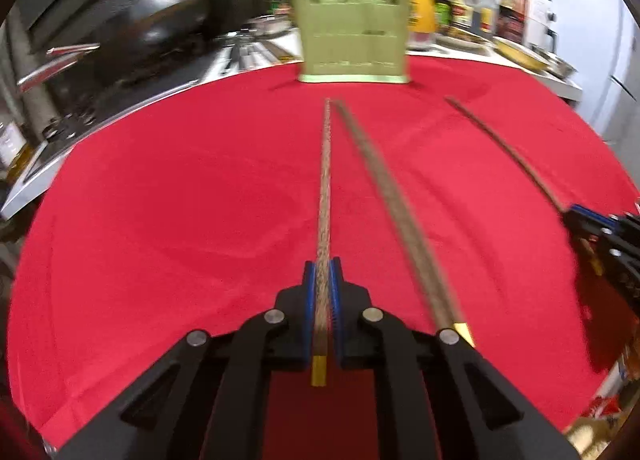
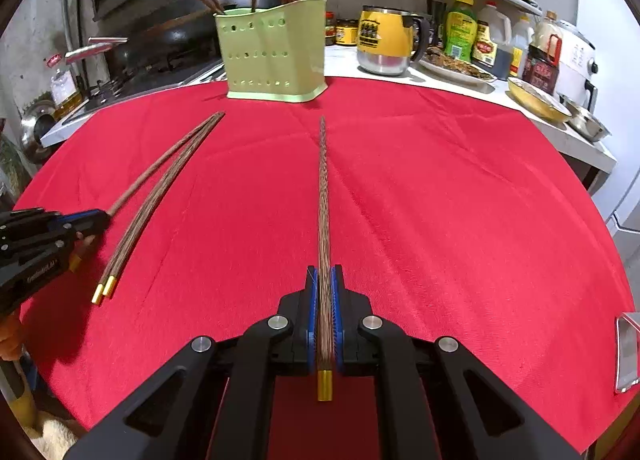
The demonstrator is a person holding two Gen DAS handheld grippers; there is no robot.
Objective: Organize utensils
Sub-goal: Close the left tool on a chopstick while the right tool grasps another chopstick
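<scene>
Left wrist view: left gripper (image 1: 323, 280) fingers clamp a chopstick (image 1: 325, 180) — right gripper (image 2: 325, 284) grips another chopstick (image 2: 323, 188).

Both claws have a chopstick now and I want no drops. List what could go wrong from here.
1. Each claw, left and right, grips its chopstick near the gold-capped end, so the long free tip may swing or slip when lifted.
2. The green holder already has chopsticks leaning across its opening; an incoming tip could catch on them or nudge the holder.
3. Loose chopsticks lie right beside the left claw's one; lifting could drag or roll them on the red cloth.
</scene>
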